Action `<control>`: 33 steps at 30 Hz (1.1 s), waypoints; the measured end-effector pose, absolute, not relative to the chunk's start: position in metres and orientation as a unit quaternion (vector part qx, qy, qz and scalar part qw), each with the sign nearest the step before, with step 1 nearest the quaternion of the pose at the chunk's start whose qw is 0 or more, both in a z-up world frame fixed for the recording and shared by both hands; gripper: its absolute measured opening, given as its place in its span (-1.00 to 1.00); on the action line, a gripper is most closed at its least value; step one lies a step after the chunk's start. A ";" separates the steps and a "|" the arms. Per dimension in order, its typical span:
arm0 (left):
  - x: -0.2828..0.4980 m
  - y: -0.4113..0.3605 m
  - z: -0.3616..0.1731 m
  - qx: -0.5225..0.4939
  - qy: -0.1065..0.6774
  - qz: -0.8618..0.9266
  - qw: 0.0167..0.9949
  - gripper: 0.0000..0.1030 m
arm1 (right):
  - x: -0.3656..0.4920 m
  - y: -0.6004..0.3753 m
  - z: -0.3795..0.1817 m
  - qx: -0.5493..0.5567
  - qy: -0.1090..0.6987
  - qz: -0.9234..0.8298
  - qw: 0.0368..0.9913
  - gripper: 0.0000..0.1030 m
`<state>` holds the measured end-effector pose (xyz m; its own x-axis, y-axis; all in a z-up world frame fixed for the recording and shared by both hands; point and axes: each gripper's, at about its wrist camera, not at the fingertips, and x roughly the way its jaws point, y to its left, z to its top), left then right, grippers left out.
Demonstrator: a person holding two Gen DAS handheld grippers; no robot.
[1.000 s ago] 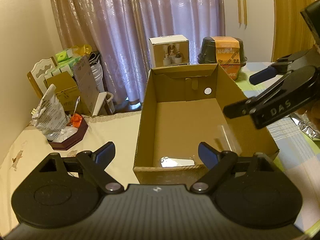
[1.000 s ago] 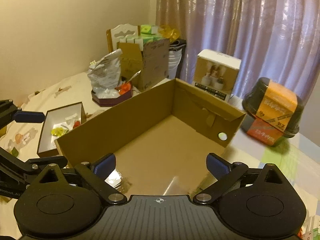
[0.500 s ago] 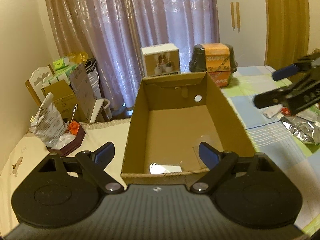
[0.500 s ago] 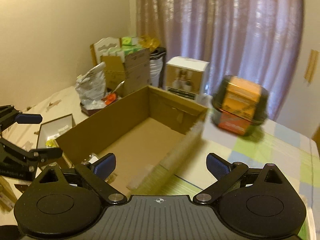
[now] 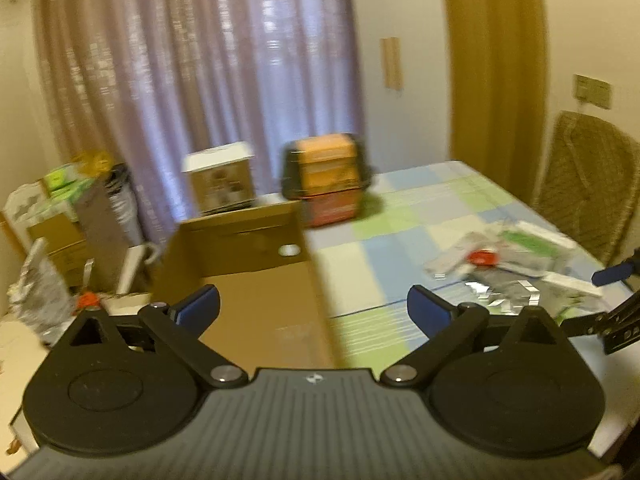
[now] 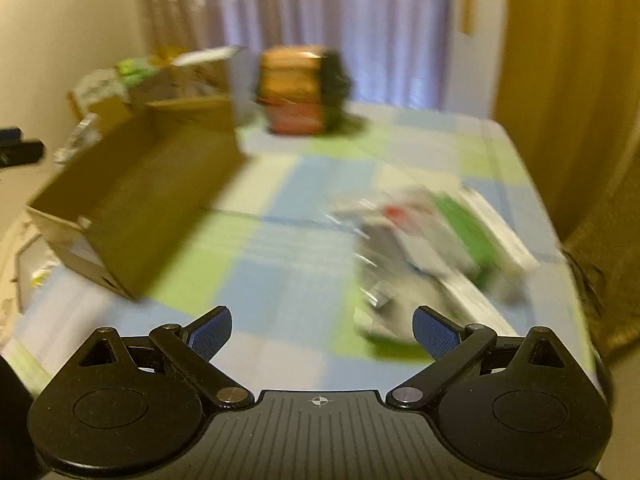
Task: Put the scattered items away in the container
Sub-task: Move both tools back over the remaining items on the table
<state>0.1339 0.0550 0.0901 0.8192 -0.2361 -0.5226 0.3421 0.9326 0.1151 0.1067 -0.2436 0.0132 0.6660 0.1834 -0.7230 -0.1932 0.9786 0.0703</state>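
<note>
The open cardboard box (image 5: 248, 280) stands on the table, blurred, with its inside mostly hidden. My left gripper (image 5: 314, 308) is open and holds nothing; it hovers over the box's near right wall. Scattered packets (image 5: 500, 276), silvery, white and green with a red spot, lie on the checked tablecloth to the right. My right gripper (image 6: 322, 328) is open and holds nothing, above the cloth just left of the packets (image 6: 432, 248). The box (image 6: 132, 200) lies to its left. The right gripper (image 5: 614, 304) shows at the left wrist view's right edge.
Stacked black and orange bowls (image 5: 324, 184) and a white carton (image 5: 220, 180) stand behind the box. Clutter of boxes and bags (image 5: 60, 208) fills the left. A wicker chair (image 5: 588, 184) stands past the table's right edge. The checked tablecloth (image 6: 280, 280) lies between box and packets.
Both views have swung right, away from the box's inside and toward the packets. The right gripper has left the box and now hangs over the cloth near the packets.
</note>
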 end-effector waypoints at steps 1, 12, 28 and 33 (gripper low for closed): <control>0.134 0.044 0.087 0.102 0.263 -0.164 0.945 0.91 | 0.103 -0.256 0.010 -0.007 0.399 0.092 0.912 0.97; 0.143 -0.087 0.031 0.092 0.325 -0.250 0.908 0.91 | 0.087 -0.349 -0.003 0.011 0.397 0.004 0.918 0.97; 0.211 -0.219 -0.057 0.059 0.428 -0.237 0.870 0.79 | 0.106 -0.403 -0.028 0.088 0.407 -0.061 0.907 0.97; 0.233 -0.233 -0.078 0.054 0.456 -0.208 0.864 0.77 | 0.110 -0.406 -0.035 0.085 0.411 -0.064 0.906 0.97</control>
